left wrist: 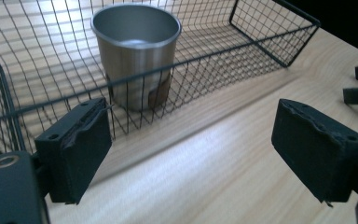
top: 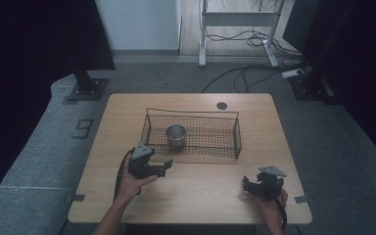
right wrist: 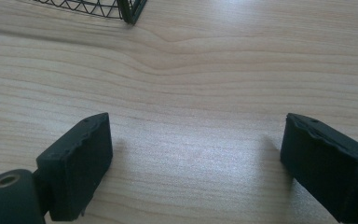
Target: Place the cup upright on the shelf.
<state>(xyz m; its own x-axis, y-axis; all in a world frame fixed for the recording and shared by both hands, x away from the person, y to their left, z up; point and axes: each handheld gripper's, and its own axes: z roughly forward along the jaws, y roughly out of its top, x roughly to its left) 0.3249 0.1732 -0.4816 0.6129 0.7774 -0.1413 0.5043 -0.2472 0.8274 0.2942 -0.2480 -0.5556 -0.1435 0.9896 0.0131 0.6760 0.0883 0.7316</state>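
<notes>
I have my left gripper spread wide and empty just short of the black wire-mesh basket, the upright shiny steel cup inside it straight ahead, so grasping it looks still undone.

A lab or test room, shown by black curtains hung on stands, loose cables on grey carpet, a lone wooden table

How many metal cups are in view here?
1: a metal cup stands upright inside the wire basket, toward its left half, just beyond the left claw.
</notes>
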